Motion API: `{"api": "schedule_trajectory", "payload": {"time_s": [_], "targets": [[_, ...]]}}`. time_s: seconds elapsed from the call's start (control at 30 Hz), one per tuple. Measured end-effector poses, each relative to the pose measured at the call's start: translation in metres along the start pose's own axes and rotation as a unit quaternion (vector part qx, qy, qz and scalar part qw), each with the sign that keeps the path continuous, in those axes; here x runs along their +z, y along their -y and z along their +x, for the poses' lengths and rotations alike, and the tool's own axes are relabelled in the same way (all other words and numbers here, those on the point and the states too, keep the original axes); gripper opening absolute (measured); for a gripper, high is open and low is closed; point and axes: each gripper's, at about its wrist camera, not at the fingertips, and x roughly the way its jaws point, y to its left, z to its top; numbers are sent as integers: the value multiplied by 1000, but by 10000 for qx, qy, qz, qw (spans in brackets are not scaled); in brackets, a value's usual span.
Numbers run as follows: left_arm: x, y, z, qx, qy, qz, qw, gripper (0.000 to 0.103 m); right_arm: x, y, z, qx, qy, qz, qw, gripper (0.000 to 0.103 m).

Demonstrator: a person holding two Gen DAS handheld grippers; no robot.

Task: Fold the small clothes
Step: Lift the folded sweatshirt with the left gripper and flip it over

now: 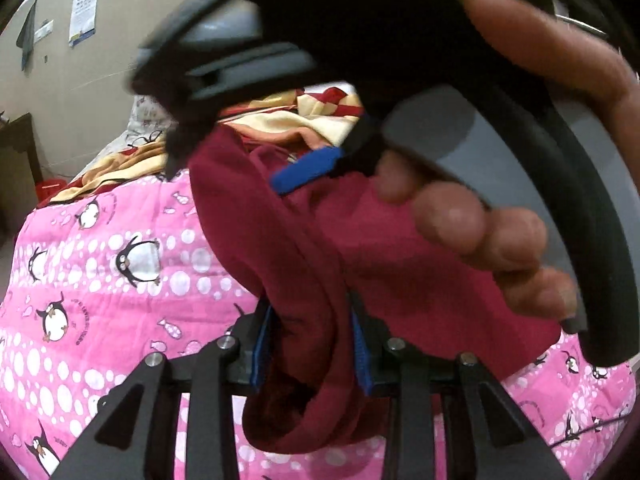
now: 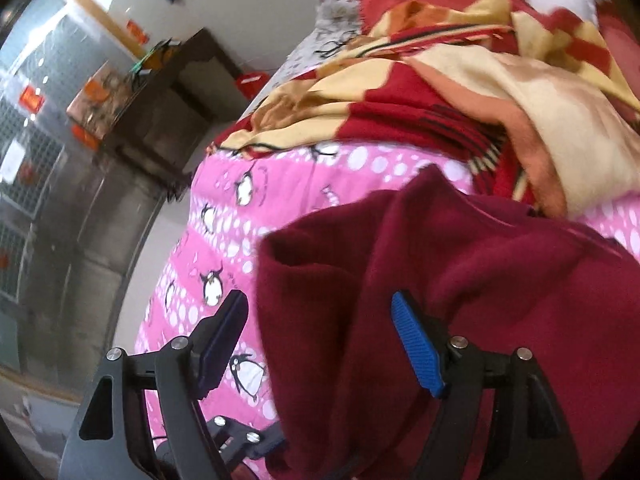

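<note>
Left wrist view: the left gripper [image 1: 312, 344] pinches a bunched maroon garment [image 1: 304, 264] above a pink penguin-print bed cover [image 1: 100, 264]. Right wrist view: the right gripper [image 2: 320, 340] gapes wide, garment edge loose between its pads, nothing clamped.

Home bedroom, bed w/ pink penguin quilt [image 1: 100, 248], blanket [image 2: 460, 92], wood desk [image 2: 168, 112]

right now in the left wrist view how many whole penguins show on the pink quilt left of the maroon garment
4, though the garment may hide more: one near the quilt's top, one beside the garment, one at far left, one lower.
</note>
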Motion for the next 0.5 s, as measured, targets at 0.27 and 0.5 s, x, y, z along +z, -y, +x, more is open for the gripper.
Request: {"api": "schedule_trajectory", "payload": {"time_s": [0.27, 0.5], "targets": [[-4, 1, -3, -26, 9, -13, 10000, 35, -1, -2, 22, -1060, -575, -549, 9912, 89], [-21, -24, -6, -18, -284, -606, 9978, 75, -8, 36, 23, -599, -225, 18, 9979, 47]]}}
